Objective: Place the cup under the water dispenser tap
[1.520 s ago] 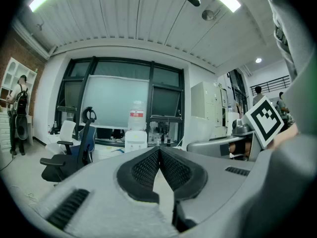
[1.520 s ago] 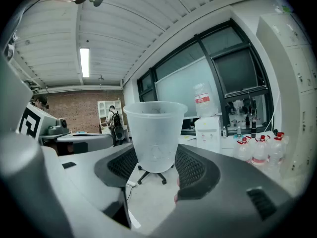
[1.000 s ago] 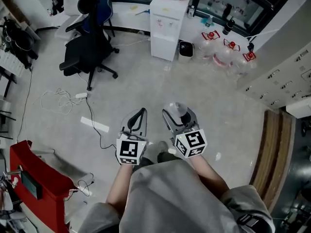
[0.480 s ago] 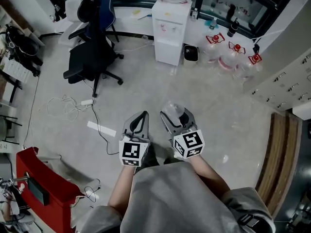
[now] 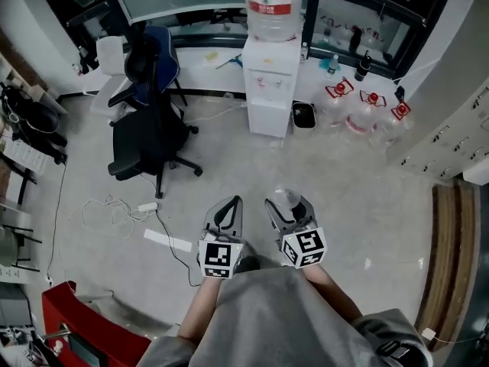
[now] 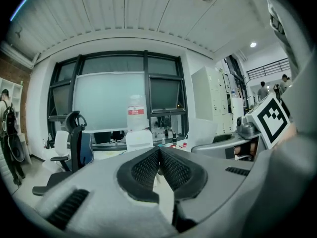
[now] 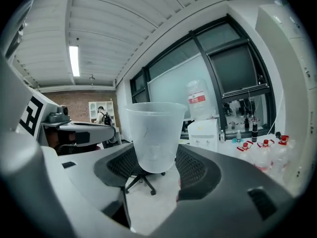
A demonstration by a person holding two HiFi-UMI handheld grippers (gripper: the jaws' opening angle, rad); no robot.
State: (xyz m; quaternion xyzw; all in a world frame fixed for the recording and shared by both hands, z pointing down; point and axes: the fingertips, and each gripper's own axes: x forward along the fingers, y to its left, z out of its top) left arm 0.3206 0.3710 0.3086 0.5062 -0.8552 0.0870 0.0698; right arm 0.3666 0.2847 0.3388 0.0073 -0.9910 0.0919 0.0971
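Note:
A clear plastic cup (image 7: pixel 154 133) stands upright between the jaws of my right gripper (image 7: pixel 156 163), whose pads press on its lower sides. In the head view the cup (image 5: pixel 284 196) pokes up from the right gripper (image 5: pixel 289 204) above the bare floor. My left gripper (image 5: pixel 231 203) is beside it, empty, with its jaws shut together (image 6: pixel 159 155). The white water dispenser (image 5: pixel 270 82), with a big bottle (image 5: pixel 271 6) on top, stands far ahead against the window wall. It shows small in the left gripper view (image 6: pixel 138 138) and the right gripper view (image 7: pixel 203 129).
A black office chair (image 5: pixel 149 140) stands left of the path, with a power strip (image 5: pixel 145 206) and cables on the floor. Right of the dispenser are a black bin (image 5: pixel 304 114) and red-capped water jugs (image 5: pixel 367 109). White cabinets (image 5: pixel 451 128) line the right; a red cabinet (image 5: pixel 84 327) sits lower left.
Both grippers have been carried forward across the floor towards the dispenser, which now shows in full with its bottle. The cup stays held in the right gripper.

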